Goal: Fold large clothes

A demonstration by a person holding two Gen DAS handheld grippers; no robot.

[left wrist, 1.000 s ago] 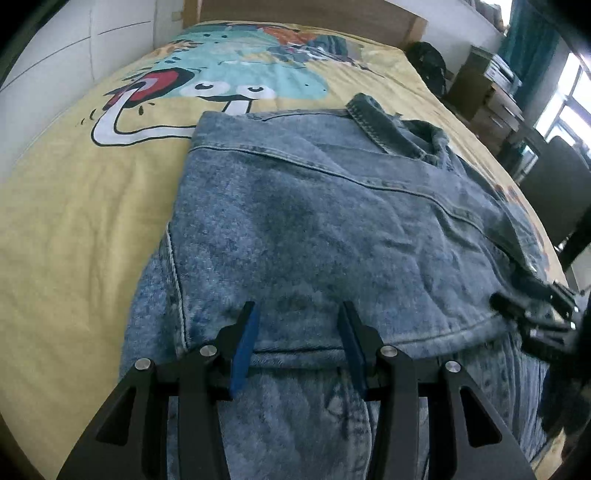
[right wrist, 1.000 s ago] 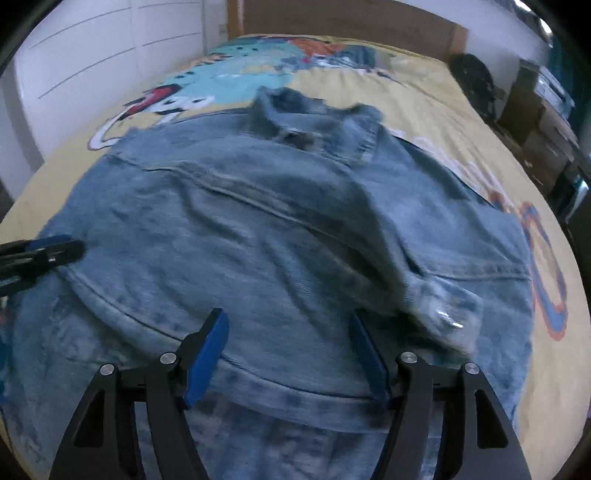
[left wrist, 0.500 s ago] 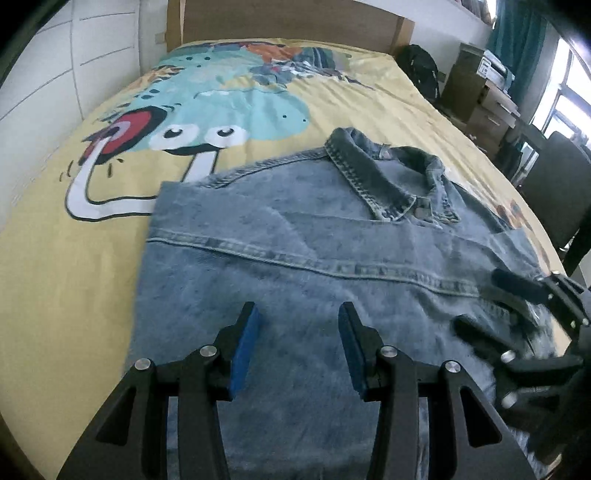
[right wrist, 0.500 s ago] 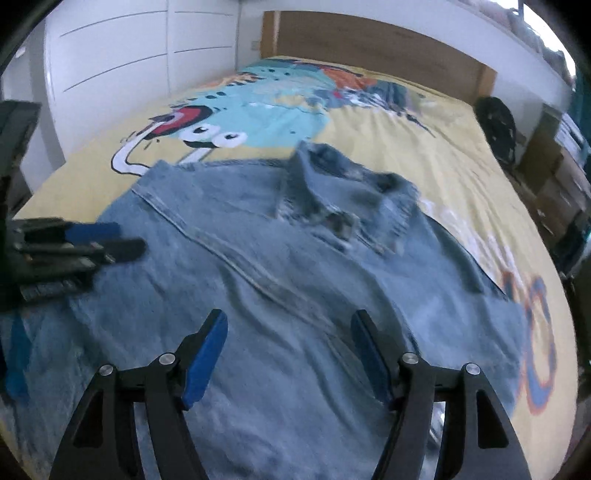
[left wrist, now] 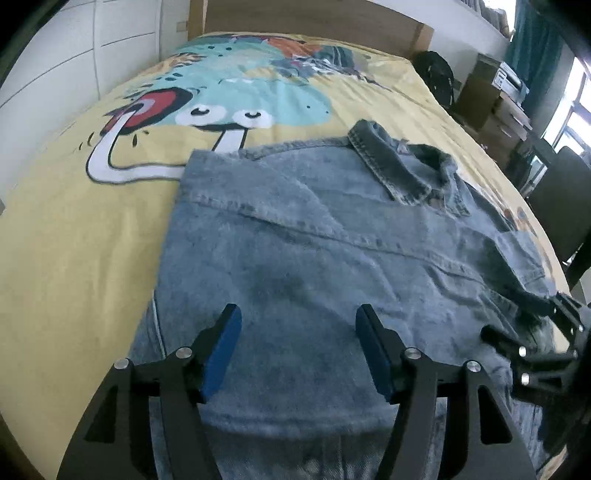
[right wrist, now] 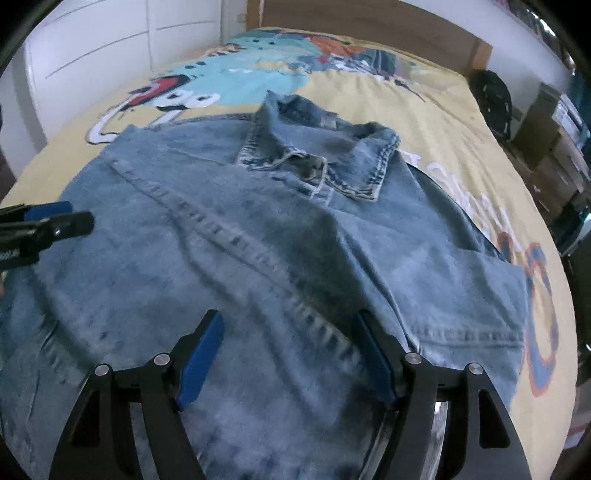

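Note:
A light blue denim jacket (left wrist: 332, 240) lies spread on the bed, collar (left wrist: 402, 166) toward the headboard; it also shows in the right wrist view (right wrist: 258, 240). My left gripper (left wrist: 297, 317) is open and empty, hovering over the jacket's left lower part. My right gripper (right wrist: 290, 321) is open and empty over the jacket's right lower part. The right gripper shows at the right edge of the left wrist view (left wrist: 532, 339). The left gripper shows at the left edge of the right wrist view (right wrist: 44, 229). The jacket's hem is hidden under the fingers.
The bed has a yellow cartoon-print cover (left wrist: 92, 221) and a wooden headboard (left wrist: 314, 18). White cupboard doors (right wrist: 92, 44) stand on the left. A black bag (left wrist: 437, 77), stacked boxes (left wrist: 495, 99) and a dark chair (left wrist: 561, 192) stand on the right.
Both grippers pulled back and rose off the jacket, then dipped closer again. Both have stayed open and empty. The jacket lies as before.

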